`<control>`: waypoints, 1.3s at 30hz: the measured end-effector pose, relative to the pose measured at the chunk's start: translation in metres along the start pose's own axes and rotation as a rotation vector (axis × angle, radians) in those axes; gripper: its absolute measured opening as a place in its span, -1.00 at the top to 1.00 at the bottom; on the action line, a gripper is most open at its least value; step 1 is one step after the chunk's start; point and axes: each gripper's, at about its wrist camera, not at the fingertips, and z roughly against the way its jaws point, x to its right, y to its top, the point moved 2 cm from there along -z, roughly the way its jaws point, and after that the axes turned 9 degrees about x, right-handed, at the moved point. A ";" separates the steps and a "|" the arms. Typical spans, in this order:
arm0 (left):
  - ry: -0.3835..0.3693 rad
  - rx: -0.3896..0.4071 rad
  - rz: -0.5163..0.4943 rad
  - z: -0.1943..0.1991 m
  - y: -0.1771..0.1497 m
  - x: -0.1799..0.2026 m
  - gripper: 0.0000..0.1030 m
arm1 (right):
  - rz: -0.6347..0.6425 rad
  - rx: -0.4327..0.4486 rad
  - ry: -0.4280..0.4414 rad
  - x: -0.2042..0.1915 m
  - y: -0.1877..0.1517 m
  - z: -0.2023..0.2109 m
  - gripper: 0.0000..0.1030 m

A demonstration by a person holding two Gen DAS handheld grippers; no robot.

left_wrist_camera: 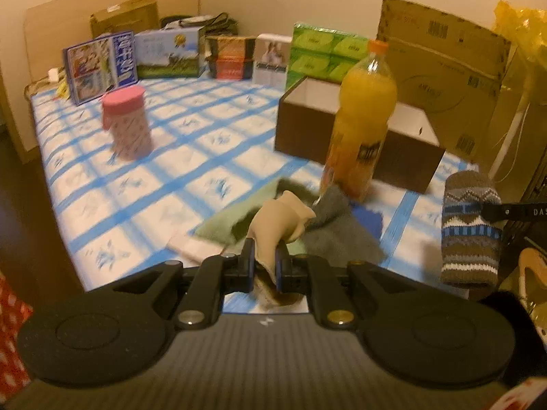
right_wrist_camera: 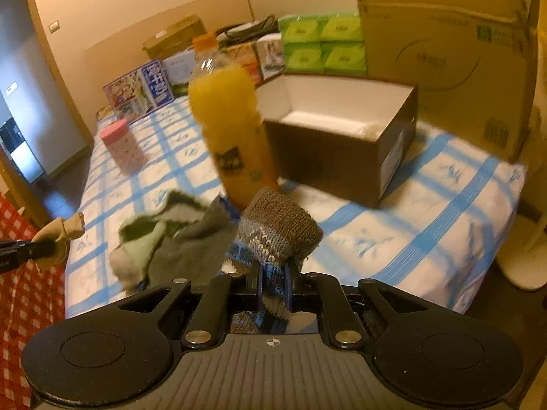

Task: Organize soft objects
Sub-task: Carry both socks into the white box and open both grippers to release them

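Observation:
My left gripper [left_wrist_camera: 266,259] is shut on a beige sock [left_wrist_camera: 278,220], held above the blue-checked bed; the same beige sock [right_wrist_camera: 63,230] shows at the left edge of the right wrist view. My right gripper [right_wrist_camera: 273,282] is shut on a brown knitted sock with blue and white bands [right_wrist_camera: 278,230], also seen hanging at the right in the left wrist view as the knitted sock [left_wrist_camera: 470,229]. A pile of soft cloths lies on the bed below: a green one [left_wrist_camera: 222,222], a grey one [left_wrist_camera: 336,230] and a blue one [left_wrist_camera: 371,222]. An open dark box with a white inside [right_wrist_camera: 342,136] stands behind.
A tall orange juice bottle [left_wrist_camera: 360,123] stands between the cloth pile and the box. A pink-lidded canister [left_wrist_camera: 128,121] stands on the left of the bed. Boxes and green tissue packs [left_wrist_camera: 324,54] line the far edge. A big cardboard carton [left_wrist_camera: 444,68] is at the right.

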 end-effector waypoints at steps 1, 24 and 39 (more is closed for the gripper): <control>-0.010 0.003 -0.003 -0.004 0.004 0.002 0.81 | 0.002 0.008 -0.006 0.002 0.004 0.001 0.76; -0.227 0.062 -0.122 -0.188 0.156 0.020 0.80 | -0.025 0.192 -0.144 0.035 0.146 -0.063 0.76; -0.302 -0.014 -0.240 -0.337 0.203 0.055 0.80 | -0.044 0.159 -0.236 0.083 0.192 -0.178 0.76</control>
